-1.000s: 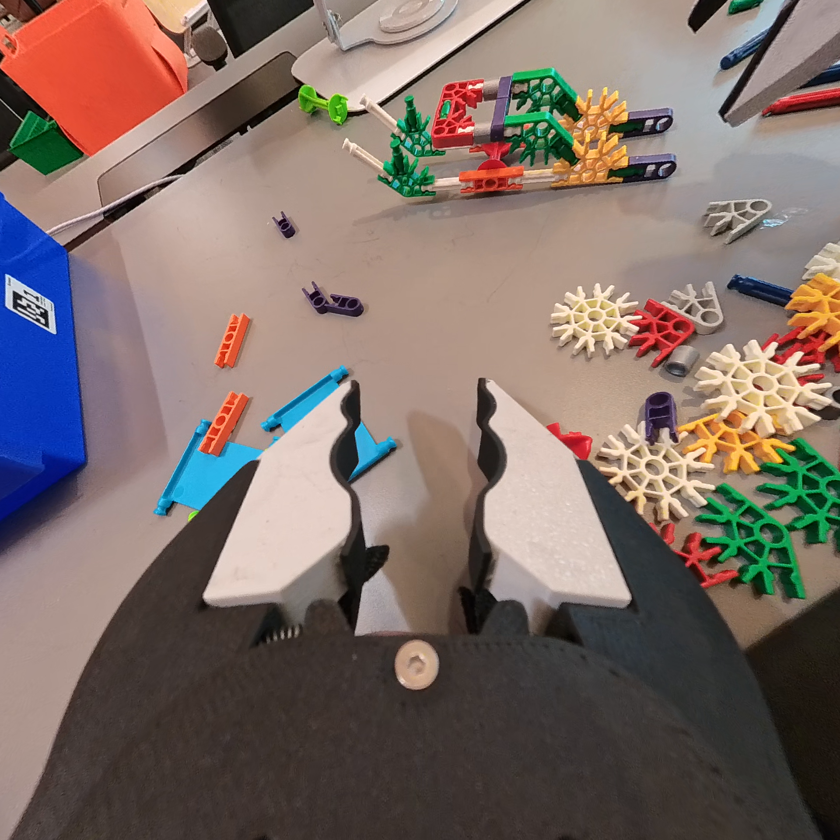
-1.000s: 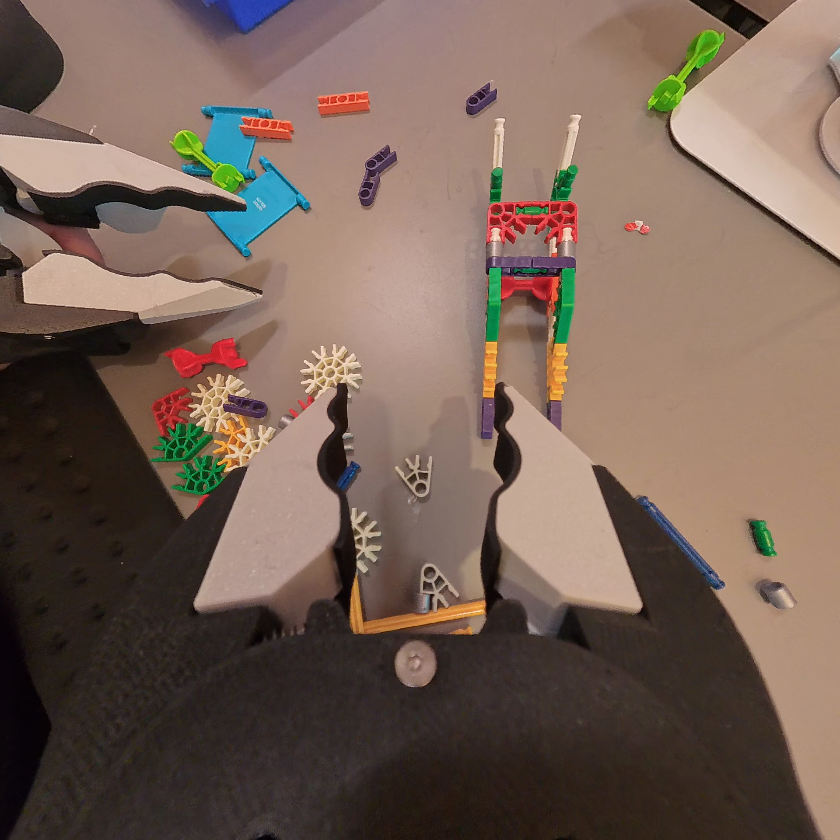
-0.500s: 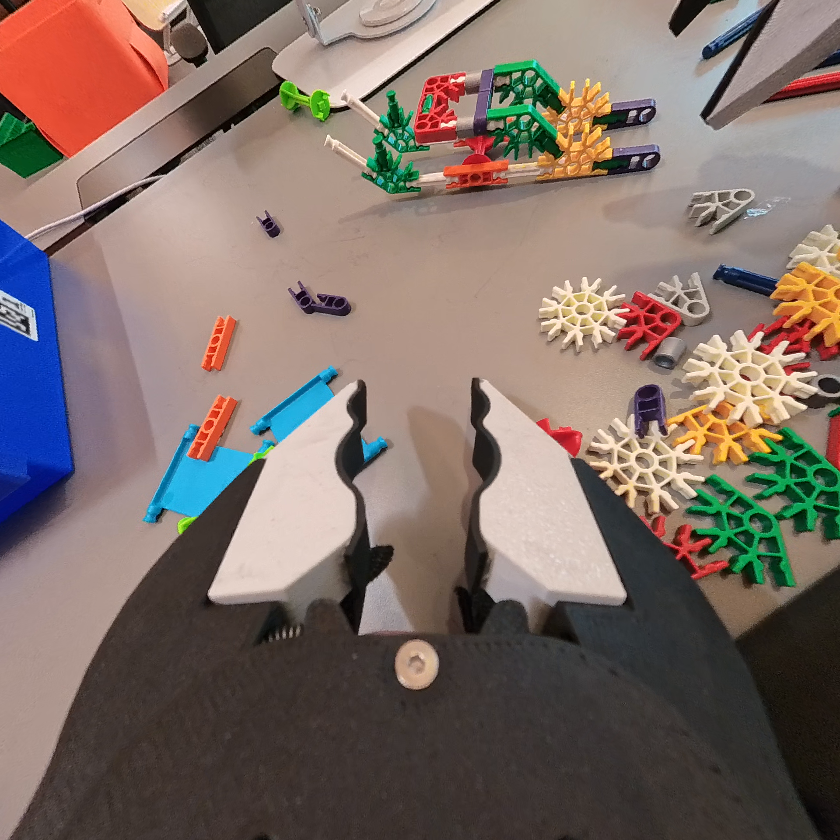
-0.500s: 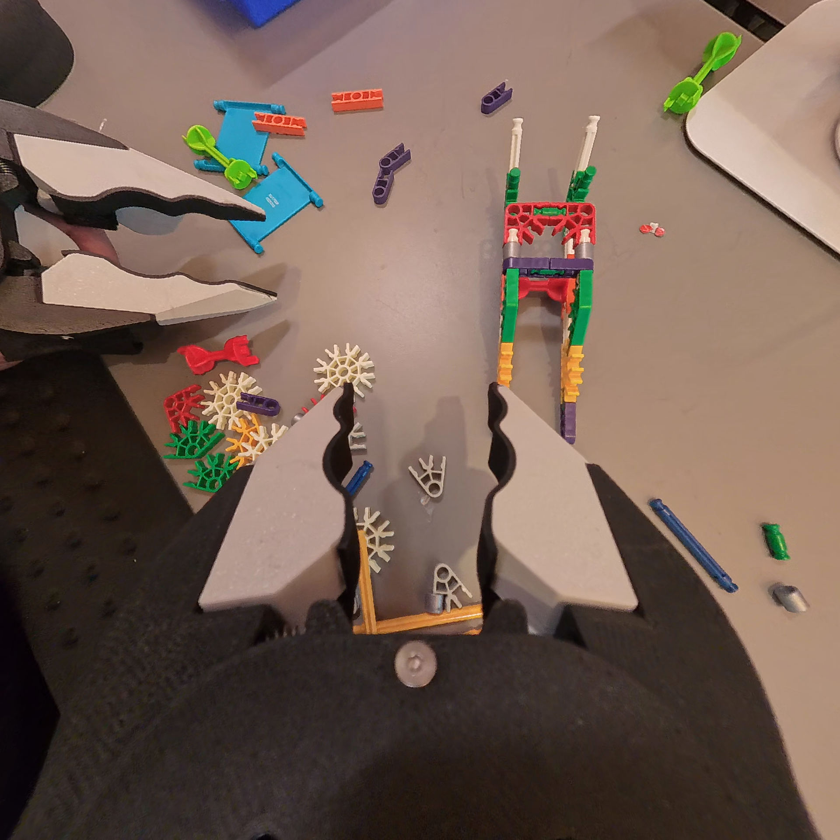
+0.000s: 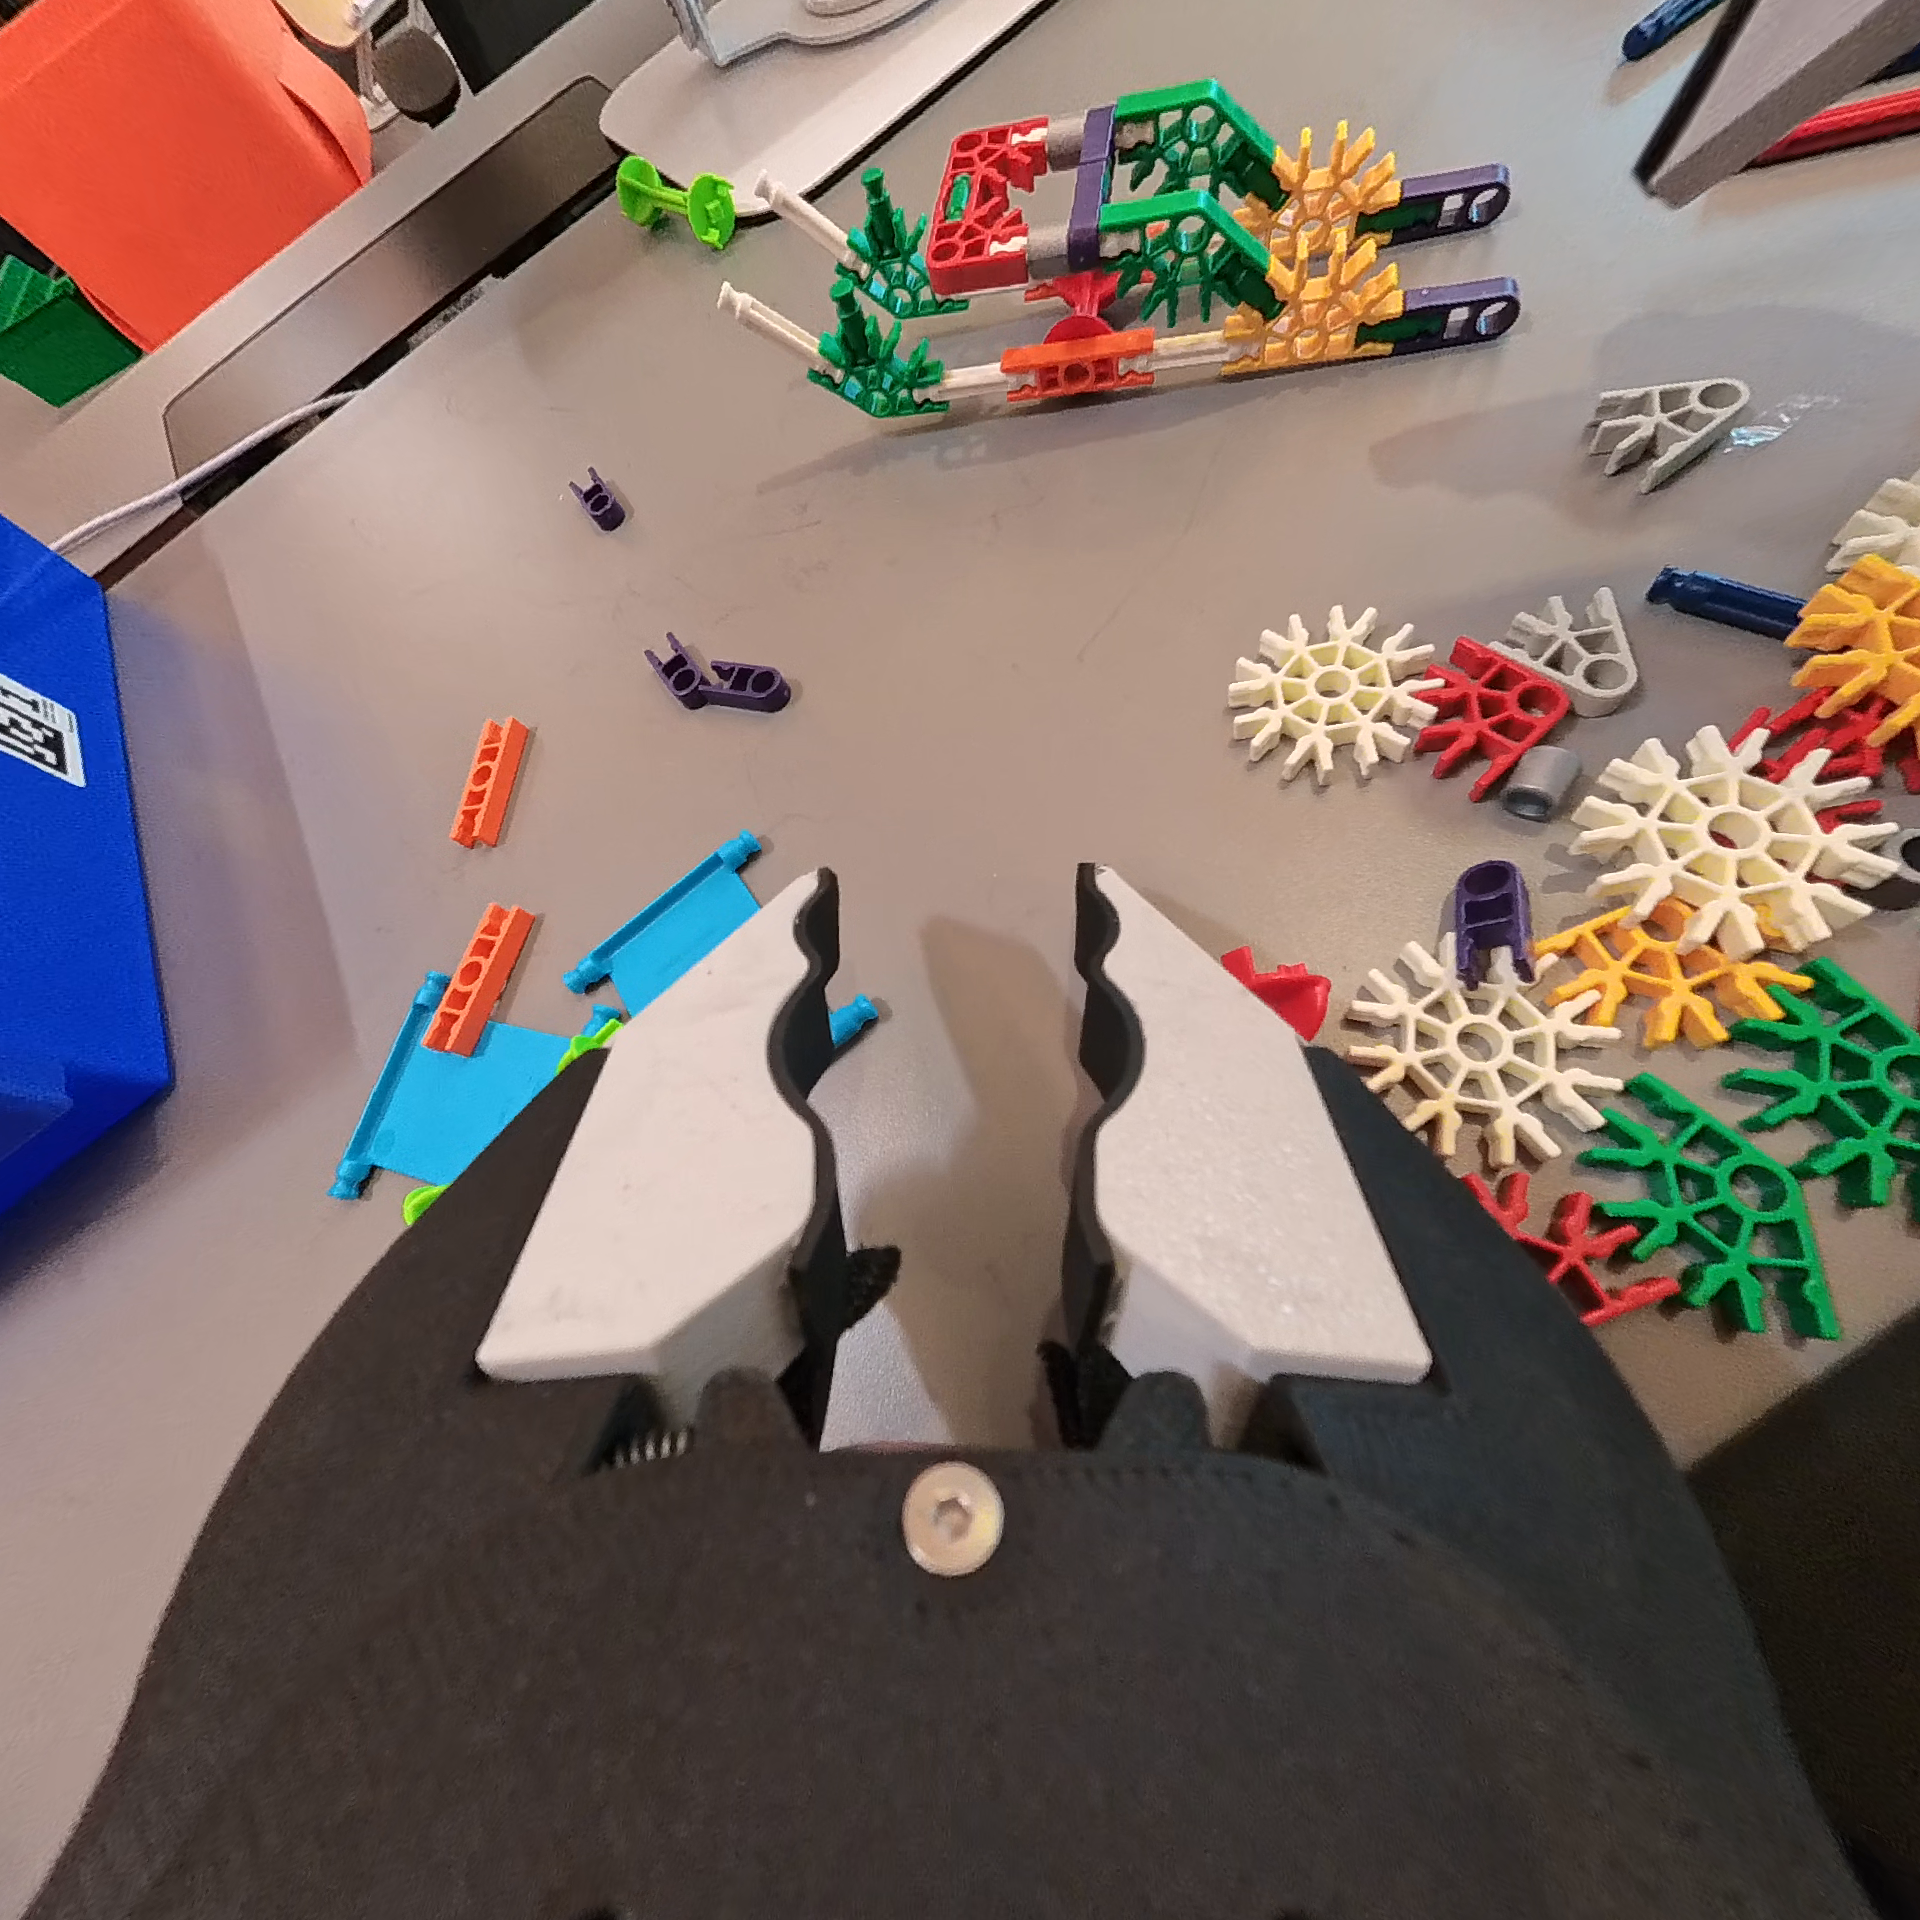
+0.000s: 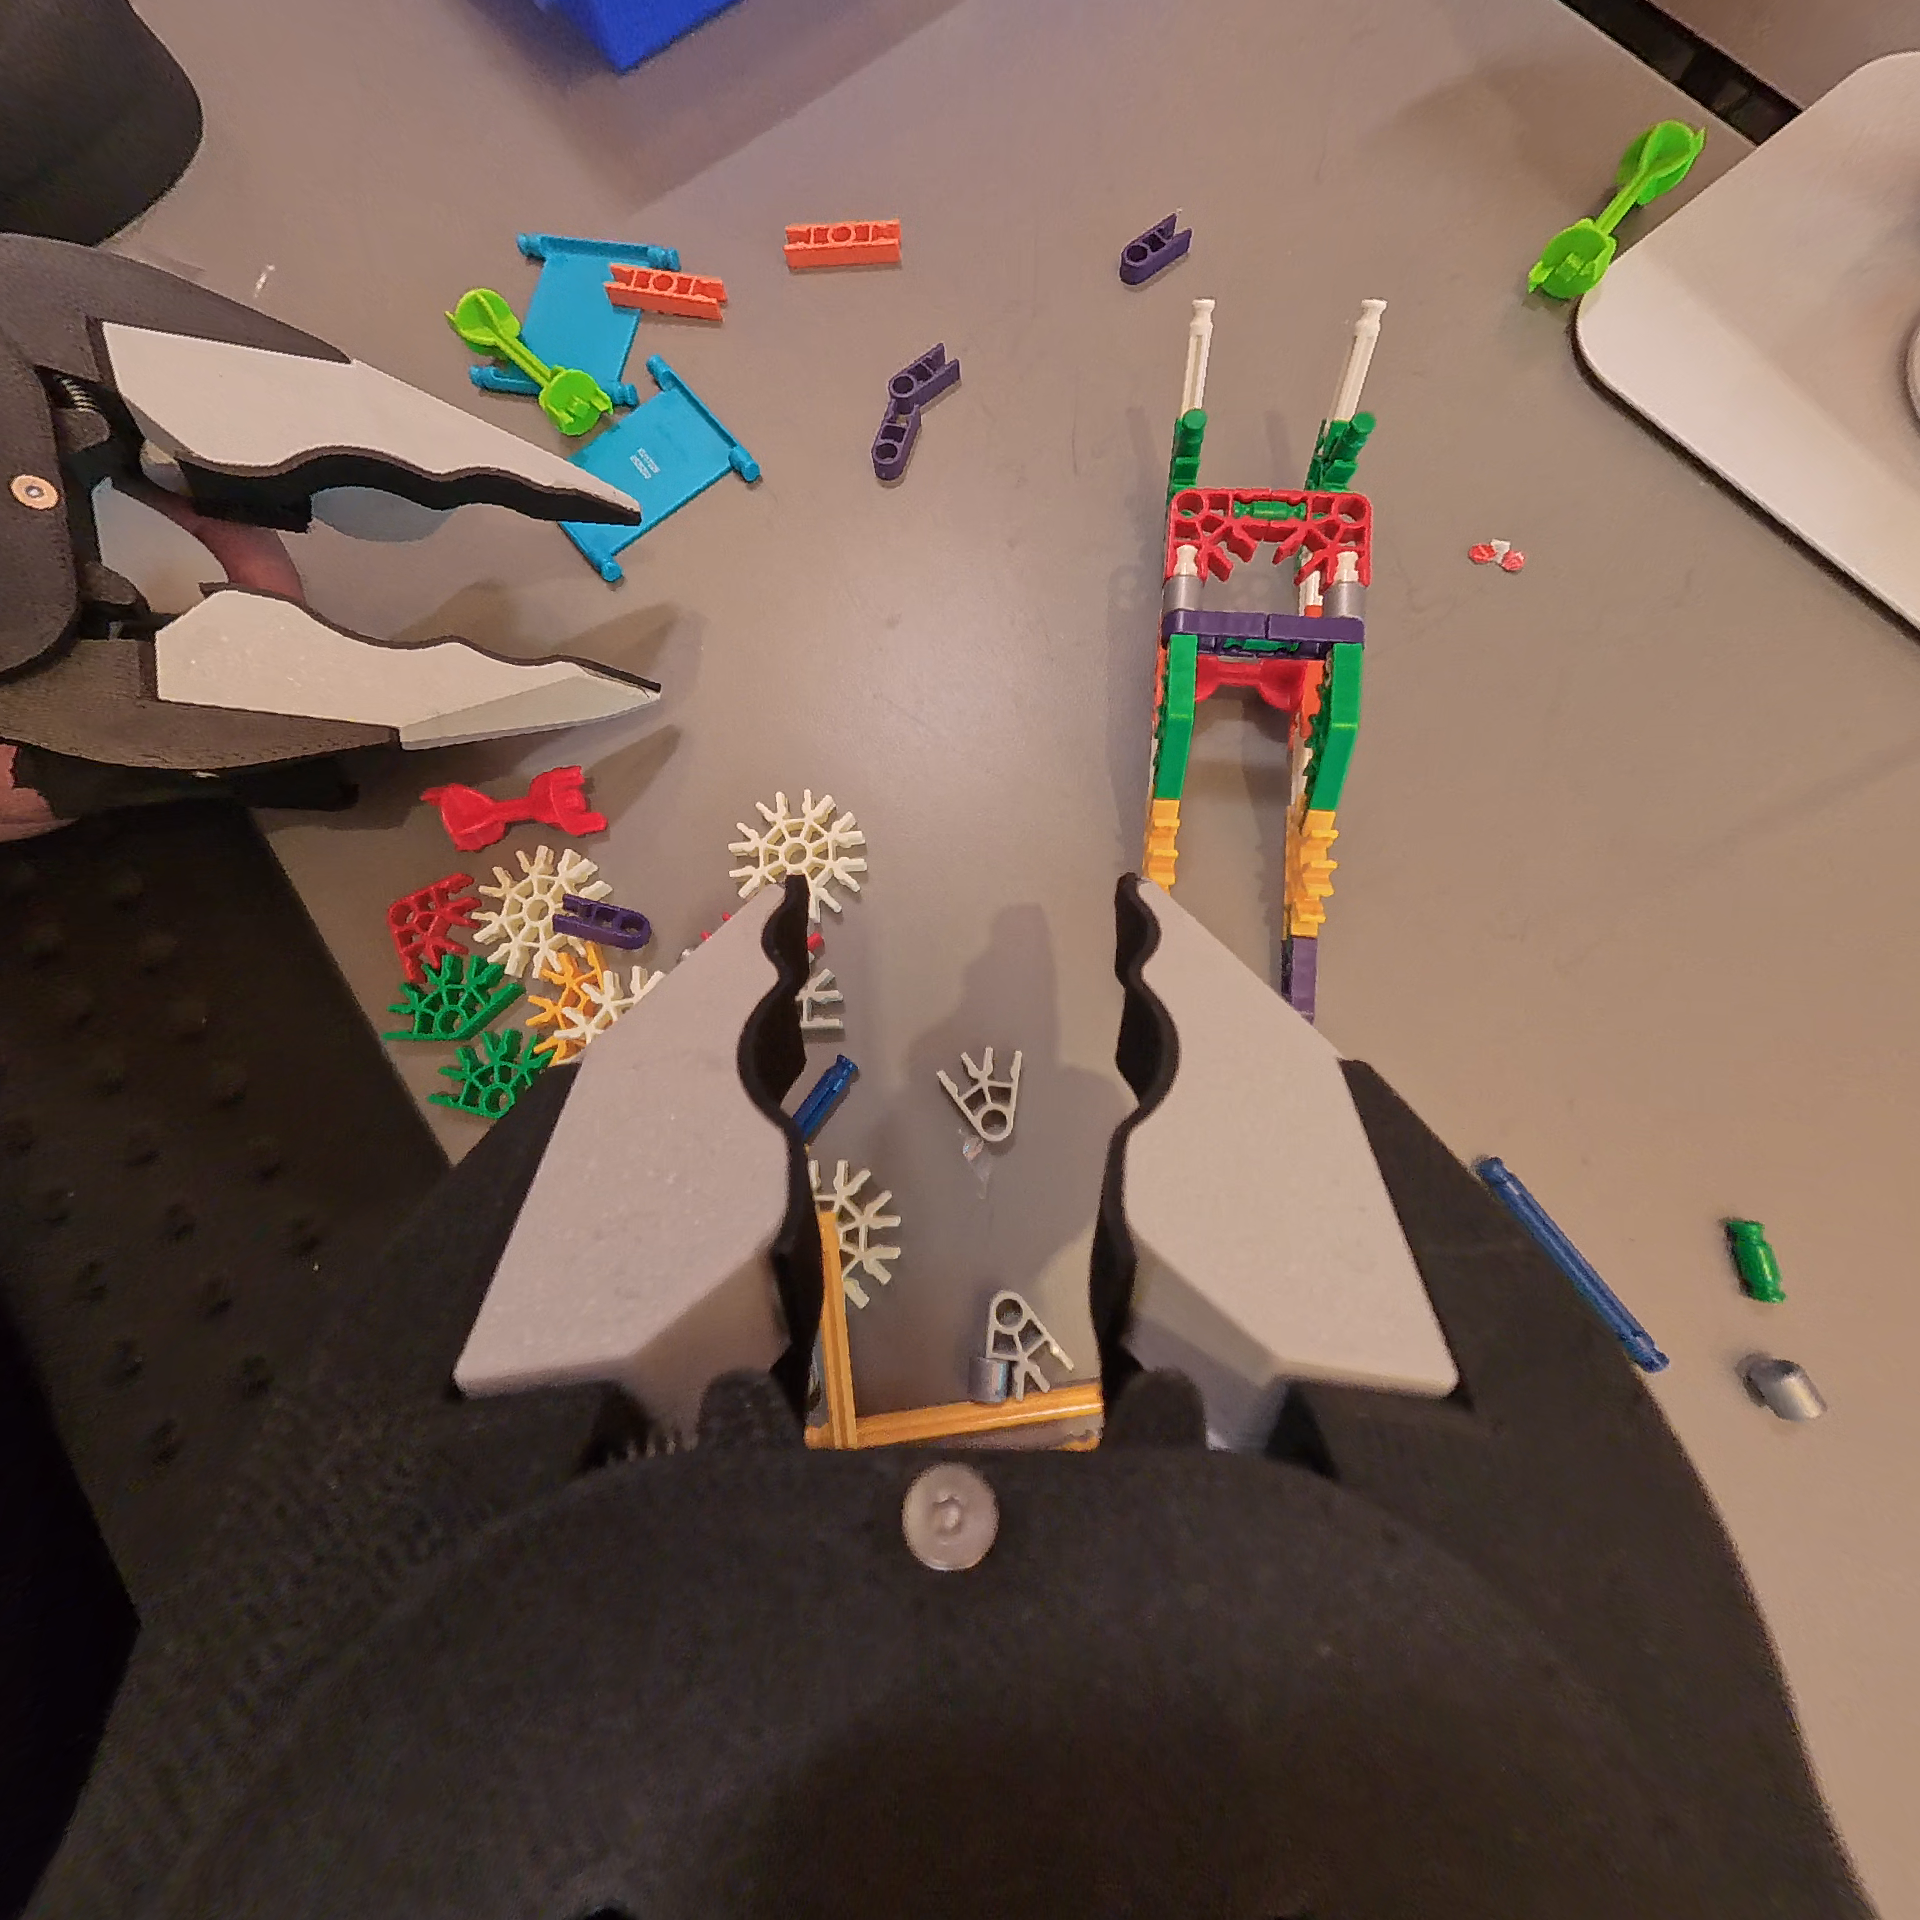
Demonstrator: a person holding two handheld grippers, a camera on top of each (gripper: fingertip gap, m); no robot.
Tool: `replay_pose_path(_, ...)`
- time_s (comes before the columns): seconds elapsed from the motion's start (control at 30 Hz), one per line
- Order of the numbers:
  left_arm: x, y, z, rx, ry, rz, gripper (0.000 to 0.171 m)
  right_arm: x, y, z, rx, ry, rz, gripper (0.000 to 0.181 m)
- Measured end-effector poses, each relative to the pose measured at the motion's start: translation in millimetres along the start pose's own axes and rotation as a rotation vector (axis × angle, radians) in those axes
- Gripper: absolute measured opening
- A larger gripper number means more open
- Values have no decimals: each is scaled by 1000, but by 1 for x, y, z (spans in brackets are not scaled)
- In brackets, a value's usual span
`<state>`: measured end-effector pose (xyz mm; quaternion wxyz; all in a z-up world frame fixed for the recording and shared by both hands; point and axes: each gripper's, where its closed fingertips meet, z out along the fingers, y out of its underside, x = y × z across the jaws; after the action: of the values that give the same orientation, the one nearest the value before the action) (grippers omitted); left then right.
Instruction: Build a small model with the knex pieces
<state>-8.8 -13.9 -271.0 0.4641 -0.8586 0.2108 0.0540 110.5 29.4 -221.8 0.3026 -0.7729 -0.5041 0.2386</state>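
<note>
My left gripper (image 5: pixel 951 883) is open and empty above bare grey table, between blue panels (image 5: pixel 665 935) on its left and a red connector (image 5: pixel 1283 992) on its right. It also shows at the left in the right wrist view (image 6: pixel 644 597). My right gripper (image 6: pixel 961 899) is open and empty above a grey connector (image 6: pixel 987 1096), with a white snowflake connector (image 6: pixel 798 852) by its left fingertip. A built model (image 6: pixel 1257 665) of green, red, purple and yellow pieces lies beyond its right finger; the model also shows in the left wrist view (image 5: pixel 1143 249).
A pile of white, green, yellow and red connectors (image 5: pixel 1714 935) lies at the right. Orange pieces (image 5: pixel 488 779), purple clips (image 5: pixel 722 681) and lime rods (image 5: pixel 675 197) are scattered. A blue box (image 5: pixel 62 852) stands left, an orange box (image 5: pixel 156 135) at the back, and a blue rod (image 6: pixel 1569 1262) right. The white snowflake connector (image 6: pixel 798 852) is about 6 cm from my left fingertips. Seen from the left wrist view (image 5: pixel 1328 685) as well.
Both grippers have drifted slightly over the table, and the left gripper has come forward in the right wrist view. The jaws stay open. No piece has moved.
</note>
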Motion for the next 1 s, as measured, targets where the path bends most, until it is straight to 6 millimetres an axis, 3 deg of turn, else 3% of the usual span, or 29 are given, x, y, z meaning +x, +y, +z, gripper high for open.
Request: replay_pose_path(1.0, 2, 2, 3, -23, -20, 48, 38, 17, 27, -36, -9, 44, 22, 58)
